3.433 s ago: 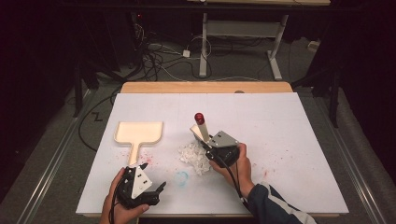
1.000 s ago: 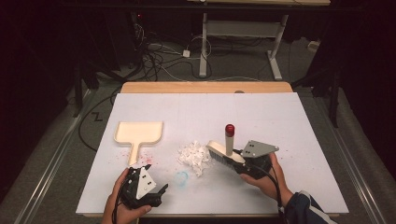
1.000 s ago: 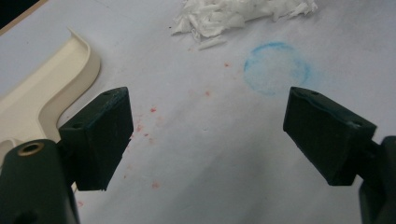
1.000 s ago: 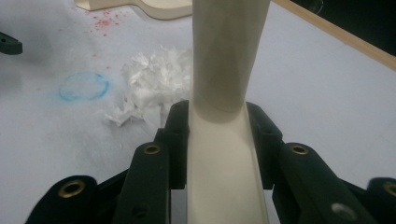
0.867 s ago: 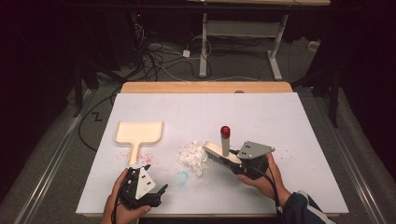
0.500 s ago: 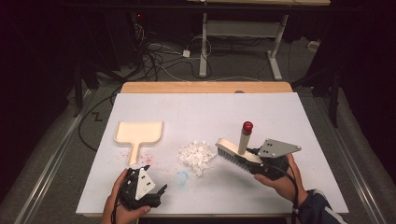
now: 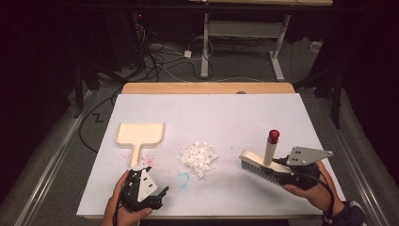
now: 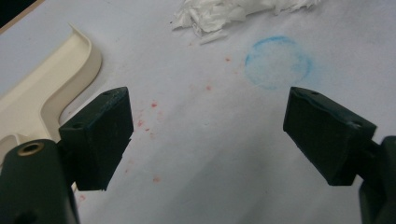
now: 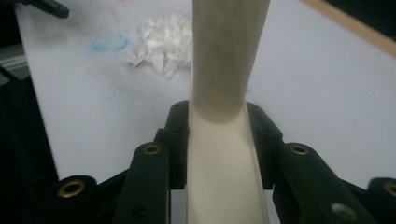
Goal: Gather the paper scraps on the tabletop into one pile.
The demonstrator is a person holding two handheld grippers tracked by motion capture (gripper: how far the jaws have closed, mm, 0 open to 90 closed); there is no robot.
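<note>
Right gripper (image 7: pixel 277 170): clamped on the back of the cream plastic hand brush (image 7: pixel 260 162) with the red-capped upright handle, bristles pointing down, so it is ready to sweep.
Brush position: just off the white paper-covered table (image 7: pixel 235 113), well to the right of the heap; I'd say that gives room for a long stroke leftward.
Task's thing: the small heap of torn white paper scraps (image 7: pixel 199 157) sits mid-table, between brush and dustpan.
Cream plastic dustpan (image 7: pixel 139 136): lying flat to the left of the heap, handle toward the person, easy to grab.
Left gripper (image 7: pixel 162 193): jaws spread wide, holding nothing, resting near the dustpan handle and a faint blue ring mark (image 8: pixel 278 63).
Red specks (image 8: pixel 152 126): scattered beside the pan.
</note>
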